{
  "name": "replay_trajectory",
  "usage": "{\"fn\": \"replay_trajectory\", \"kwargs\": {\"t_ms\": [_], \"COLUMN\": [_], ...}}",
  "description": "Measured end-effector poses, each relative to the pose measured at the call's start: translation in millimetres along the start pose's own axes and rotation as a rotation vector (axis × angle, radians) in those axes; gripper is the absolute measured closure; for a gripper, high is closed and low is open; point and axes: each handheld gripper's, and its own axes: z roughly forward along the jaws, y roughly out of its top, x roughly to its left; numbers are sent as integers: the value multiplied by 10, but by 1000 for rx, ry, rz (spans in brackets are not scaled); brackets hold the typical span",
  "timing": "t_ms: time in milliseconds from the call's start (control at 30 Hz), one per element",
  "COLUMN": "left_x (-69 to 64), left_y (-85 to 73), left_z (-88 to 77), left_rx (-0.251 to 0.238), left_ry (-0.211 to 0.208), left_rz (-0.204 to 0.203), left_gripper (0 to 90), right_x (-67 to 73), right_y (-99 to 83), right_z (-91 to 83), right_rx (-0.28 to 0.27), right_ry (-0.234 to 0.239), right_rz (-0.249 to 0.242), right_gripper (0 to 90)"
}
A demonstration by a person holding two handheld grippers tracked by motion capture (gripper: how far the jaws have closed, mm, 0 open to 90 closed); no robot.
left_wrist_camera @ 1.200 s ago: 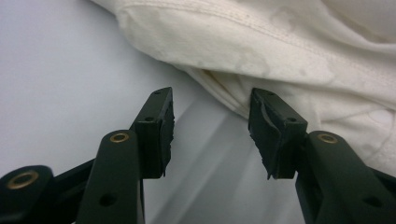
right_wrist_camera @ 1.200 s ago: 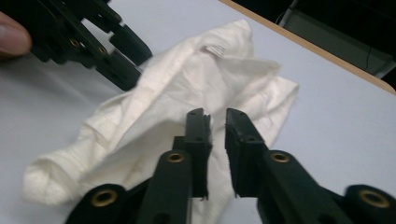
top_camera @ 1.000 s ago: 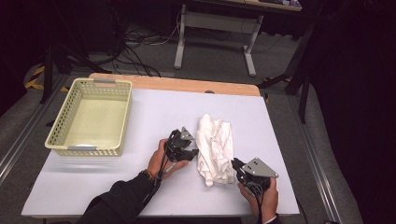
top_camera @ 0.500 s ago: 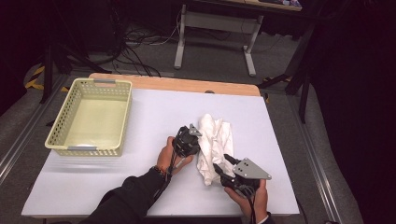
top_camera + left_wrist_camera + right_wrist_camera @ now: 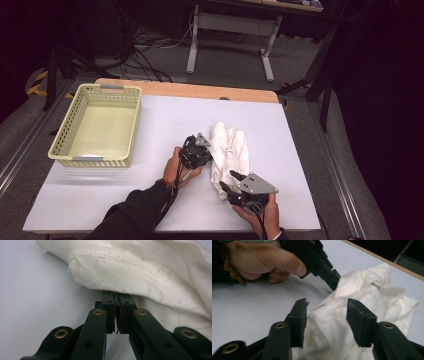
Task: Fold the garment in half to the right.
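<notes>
Basket [image 5: 95, 125]: at your far left, well apart from the work and playing no part in this step.

Left gripper [image 5: 196, 150]: touching the left edge of the cloth about midway along its length. In the left gripper view your jaws [image 5: 115, 315] are clenched, the pads all but meeting, with their tips tucked under the hemmed fold. Whether any fabric sits between the pads I cannot tell; a thin sliver at the seam may be cloth.

Cloth [image 5: 227, 150]: a crumpled white piece on the table [image 5: 160, 120], right of centre. Its long axis runs away from you, from the near end by your right hand to the far end toward the wooden edge.

Right gripper [image 5: 231, 186]: at the near end of the cloth. In the right gripper view your jaws [image 5: 327, 315] stand about half apart, released, with the near bunch of fabric lying between them and neither pad pressing on it.

Relation that matters: the cloth lies straight ahead of your right jaws and already inside their gap, so closing there should likely take the near end, while your left holds the side edge.
</notes>
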Motion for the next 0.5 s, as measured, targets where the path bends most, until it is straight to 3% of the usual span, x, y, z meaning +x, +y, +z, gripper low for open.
{"fn": "replay_trajectory", "kwargs": {"t_ms": [67, 133, 333, 500], "left_x": [0, 11, 98, 166], "left_y": [-11, -39, -137, -205], "left_z": [-16, -83, -223, -348], "left_rx": [-4, -9, -8, -13], "left_ry": [5, 13, 24, 42], "left_rz": [2, 10, 5, -3], "left_gripper": [865, 865, 865, 864], "right_x": [29, 79, 10, -27], "right_y": [9, 24, 2, 11], "right_z": [26, 105, 124, 62], "right_rx": [9, 47, 58, 35], "right_ry": [3, -15, -58, -87], "right_rz": [-15, -49, -25, -12], "right_gripper": [488, 537, 827, 864]}}
